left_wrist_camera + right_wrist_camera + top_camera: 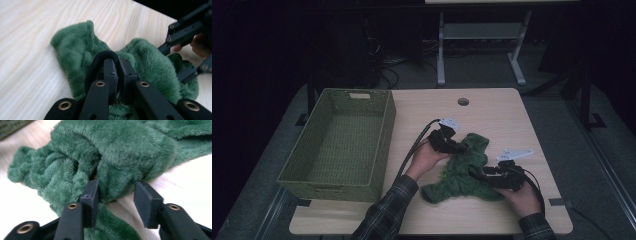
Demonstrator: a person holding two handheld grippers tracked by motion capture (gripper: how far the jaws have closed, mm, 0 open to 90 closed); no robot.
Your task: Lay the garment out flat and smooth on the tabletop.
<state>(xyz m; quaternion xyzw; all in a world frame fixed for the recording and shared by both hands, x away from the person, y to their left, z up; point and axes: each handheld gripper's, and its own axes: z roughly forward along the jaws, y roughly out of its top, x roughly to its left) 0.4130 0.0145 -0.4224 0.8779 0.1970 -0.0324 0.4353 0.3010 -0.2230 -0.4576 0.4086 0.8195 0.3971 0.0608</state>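
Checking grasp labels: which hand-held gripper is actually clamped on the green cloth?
The left hand-held gripper: jaws pinched shut on the green cloth. The right hand-held gripper stands open around a fold.

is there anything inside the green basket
No, the woven green basket sits at the table's left with its inside bare, and the green cloth lies on the table.

You wore plaid flannel sleeves; your black grippers carried brass-ringed screws, grey three-cornered plates and black cables.

Crumpled dark-green plush fleece cloth lies bunched on the light wooden table's near-right area, folds raised.
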